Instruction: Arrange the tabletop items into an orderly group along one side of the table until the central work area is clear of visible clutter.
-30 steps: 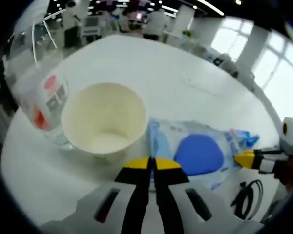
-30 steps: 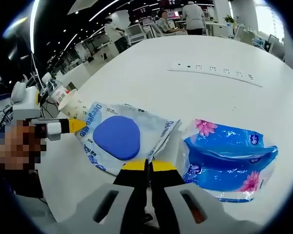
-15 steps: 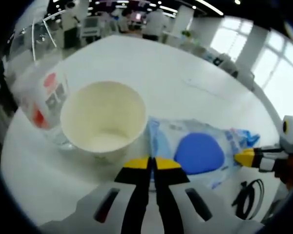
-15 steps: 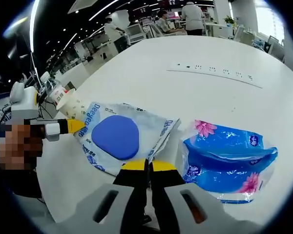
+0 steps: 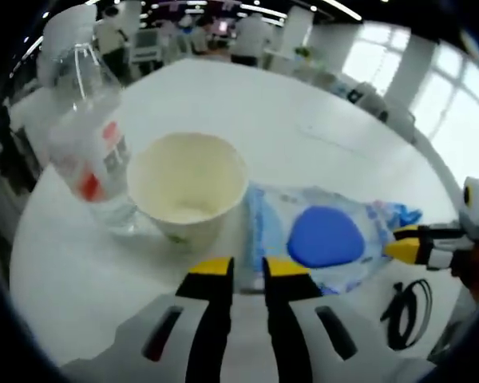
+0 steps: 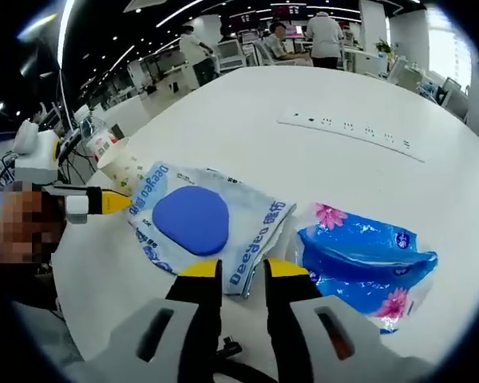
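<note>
Plastic water bottle (image 5: 88,152) (top cut off) beside paper cup (image 5: 188,185).

Your left gripper (image 5: 248,266) hovers low with its jaws slightly parted, holding nothing. Your right gripper (image 6: 242,269) does likewise, jaws apart and empty, aimed forward.

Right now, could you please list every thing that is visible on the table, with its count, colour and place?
Bottle: 1, clear with red label, beside the cup.
Cup: 1, cream paper, empty, between bottle and wipes pack.
Wipes pack: 1, white-blue with blue lid, near table edge.
Tissue pack: 1, blue with pink flowers, beside the wipes pack.
Socket strip: 1, white, set in the table.
Cable: 1, black, off the table edge.
Left gripper: yellow tips, open.
Right gripper: yellow tips, open.
</note>
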The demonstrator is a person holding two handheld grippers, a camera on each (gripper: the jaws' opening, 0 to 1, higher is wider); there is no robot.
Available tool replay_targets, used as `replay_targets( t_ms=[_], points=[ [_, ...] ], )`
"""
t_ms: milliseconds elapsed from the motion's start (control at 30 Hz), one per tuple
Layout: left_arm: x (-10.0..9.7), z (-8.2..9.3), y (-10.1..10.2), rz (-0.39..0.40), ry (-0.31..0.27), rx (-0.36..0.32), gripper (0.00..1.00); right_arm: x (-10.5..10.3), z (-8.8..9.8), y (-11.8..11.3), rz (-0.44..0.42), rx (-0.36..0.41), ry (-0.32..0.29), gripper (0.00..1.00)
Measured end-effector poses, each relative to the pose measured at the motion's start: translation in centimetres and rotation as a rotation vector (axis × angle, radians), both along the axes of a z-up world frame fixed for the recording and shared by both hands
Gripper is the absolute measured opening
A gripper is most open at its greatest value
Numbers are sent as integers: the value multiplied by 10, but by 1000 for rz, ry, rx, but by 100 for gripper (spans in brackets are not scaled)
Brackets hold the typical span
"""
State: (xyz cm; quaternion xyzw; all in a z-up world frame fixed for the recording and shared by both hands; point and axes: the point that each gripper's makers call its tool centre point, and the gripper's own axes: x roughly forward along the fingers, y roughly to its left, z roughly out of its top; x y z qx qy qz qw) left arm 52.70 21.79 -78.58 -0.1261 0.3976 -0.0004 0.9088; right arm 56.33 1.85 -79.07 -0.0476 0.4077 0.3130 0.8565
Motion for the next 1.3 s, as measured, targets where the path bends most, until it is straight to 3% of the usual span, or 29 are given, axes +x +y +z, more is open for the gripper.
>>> replay_targets(
  t_ms=[267, 1300],
  points=[
    [-3, -8, -2, 15, -12, -52, 11, -3, -6, -6, -24, 2, 32, 16],
    [-1, -8, -7, 34, -21, -74, 7, 1, -4, -3, -34, 12, 29, 10]
  ],
)
